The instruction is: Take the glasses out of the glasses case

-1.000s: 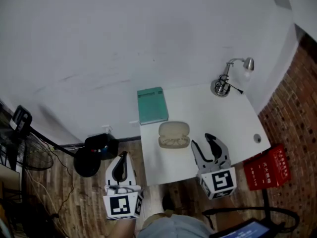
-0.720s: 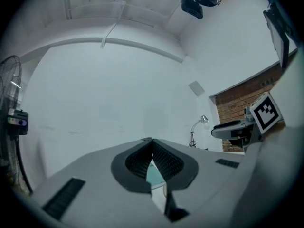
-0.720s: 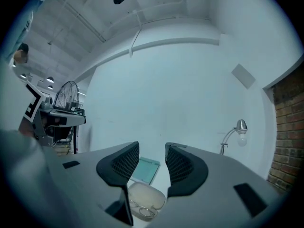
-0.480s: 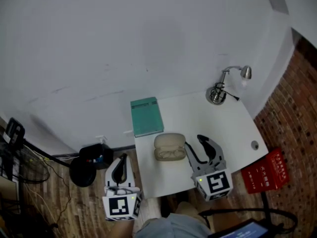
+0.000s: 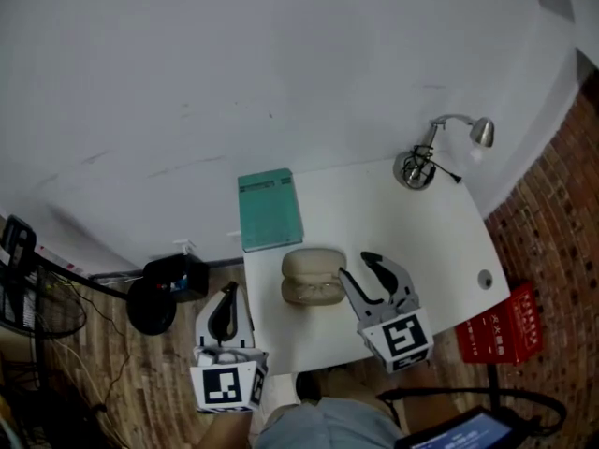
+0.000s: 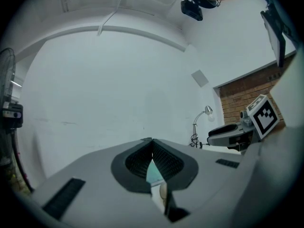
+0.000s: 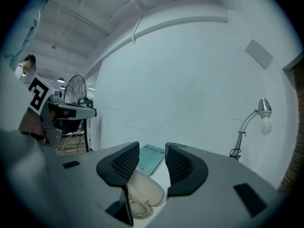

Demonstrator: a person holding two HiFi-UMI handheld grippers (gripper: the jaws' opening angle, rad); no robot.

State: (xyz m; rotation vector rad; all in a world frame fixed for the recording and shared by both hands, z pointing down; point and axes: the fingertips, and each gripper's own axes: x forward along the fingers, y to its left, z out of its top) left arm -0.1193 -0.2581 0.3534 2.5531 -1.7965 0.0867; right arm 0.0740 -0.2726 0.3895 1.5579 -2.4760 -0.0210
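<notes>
Beige and oval, the hard-shell glasses case [image 5: 313,275] lies open on the white tabletop [image 5: 440,241] near its front edge, just in front of a teal book [image 5: 270,210]. Its lid is folded back toward the book. The thin-rimmed glasses [image 7: 134,206] rest in the nearer half; how their arms are folded is too small to tell.

The right gripper [image 5: 355,267] sits just beside the case's right end with its jaws spread and nothing between them. In the right gripper view the case lies low ahead of the gap, untouched. The left gripper [image 5: 225,309] hangs off the tabletop's left edge over the wooden floor [image 5: 112,363], apart from the case, with its jaws pressed together at the tips and pinching nothing.

The glasses look light and slight, with a thin frame that would likely flex or bend under a hard squeeze and lenses that would scratch or smear. The best hold is probably the bridge, or the corner where an arm meets the rim, taken with a gentle pinch and never across a lens. They sit down in a shallow well, so the jaws will likely have to tip steeply to reach in. The case itself seems light and smooth. It may slide or lift with the glasses unless the other gripper pins its rim or lid.
</notes>
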